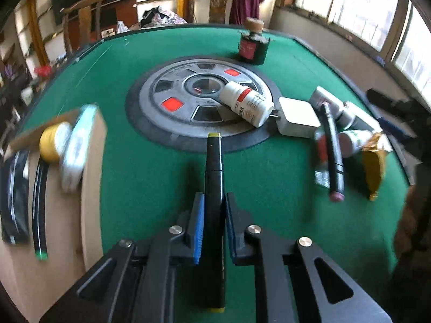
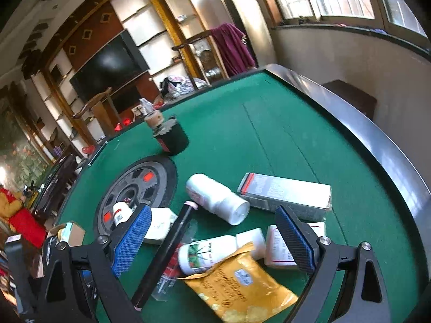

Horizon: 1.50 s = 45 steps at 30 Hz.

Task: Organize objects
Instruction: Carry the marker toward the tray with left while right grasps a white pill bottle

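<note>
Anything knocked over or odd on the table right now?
Yes. The white pill bottle lies on its side, partly on the round centre disc. On the right, another white bottle, a black marker and a yellow snack bag lie jumbled and overlapping. The left hand-held gripper grips a yellow-capped marker.

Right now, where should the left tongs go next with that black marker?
Probably swing left toward the cardboard box and lower the black marker in. The left tongs are shut on it, and the box at the table's left edge already holds a yellow tape roll and similar dark pens.
</note>
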Each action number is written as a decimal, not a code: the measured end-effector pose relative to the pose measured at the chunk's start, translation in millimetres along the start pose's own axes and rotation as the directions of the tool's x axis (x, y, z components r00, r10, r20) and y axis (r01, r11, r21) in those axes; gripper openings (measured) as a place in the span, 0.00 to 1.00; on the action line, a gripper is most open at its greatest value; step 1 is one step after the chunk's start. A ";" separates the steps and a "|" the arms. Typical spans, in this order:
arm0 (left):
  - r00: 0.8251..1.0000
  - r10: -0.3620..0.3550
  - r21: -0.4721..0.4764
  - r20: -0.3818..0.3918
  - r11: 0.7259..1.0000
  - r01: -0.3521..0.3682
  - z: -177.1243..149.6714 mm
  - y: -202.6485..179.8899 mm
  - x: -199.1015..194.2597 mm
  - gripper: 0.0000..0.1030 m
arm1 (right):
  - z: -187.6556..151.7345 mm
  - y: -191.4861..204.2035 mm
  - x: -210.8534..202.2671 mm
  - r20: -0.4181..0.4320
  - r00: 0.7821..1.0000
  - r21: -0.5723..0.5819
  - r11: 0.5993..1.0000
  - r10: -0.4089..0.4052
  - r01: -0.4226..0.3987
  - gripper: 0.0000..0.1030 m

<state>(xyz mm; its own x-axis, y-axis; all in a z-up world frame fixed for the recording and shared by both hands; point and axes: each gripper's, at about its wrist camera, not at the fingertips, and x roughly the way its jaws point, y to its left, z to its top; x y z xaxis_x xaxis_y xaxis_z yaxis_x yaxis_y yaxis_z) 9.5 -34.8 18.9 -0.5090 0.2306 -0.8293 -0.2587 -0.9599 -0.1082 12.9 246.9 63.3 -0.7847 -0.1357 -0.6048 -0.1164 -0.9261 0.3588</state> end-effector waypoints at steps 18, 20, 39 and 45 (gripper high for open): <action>0.998 -0.053 -0.059 0.033 0.997 0.054 -33.7 12.9 -13.6 0.30 | -3.0 165.1 106.2 -0.350 0.933 -0.479 0.871 -0.081 -0.104 0.73; 0.999 -0.042 -0.024 0.031 0.999 0.043 -33.8 7.0 -13.4 0.32 | -10.6 170.3 118.4 -0.361 0.923 -0.524 0.848 -0.133 -0.083 0.58; 0.957 -0.256 -0.197 0.137 0.940 0.279 -53.6 54.5 -71.8 0.14 | -19.3 128.2 55.4 -0.414 0.908 -0.273 0.943 0.062 -0.189 0.36; 0.963 -0.181 -0.245 0.201 0.942 0.228 -60.3 95.8 -112.6 0.14 | -27.0 170.2 29.7 -0.422 0.889 -0.241 0.923 0.178 -0.299 0.36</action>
<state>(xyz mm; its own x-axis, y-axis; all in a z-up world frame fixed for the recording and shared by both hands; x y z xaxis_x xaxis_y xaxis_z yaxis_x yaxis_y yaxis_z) 91.5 -162.4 68.8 -0.6086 0.4276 -0.6684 -0.1583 -0.8909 -0.4257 -13.8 75.7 87.2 -0.4614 -0.4340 -0.7738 0.2741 -0.8992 0.3409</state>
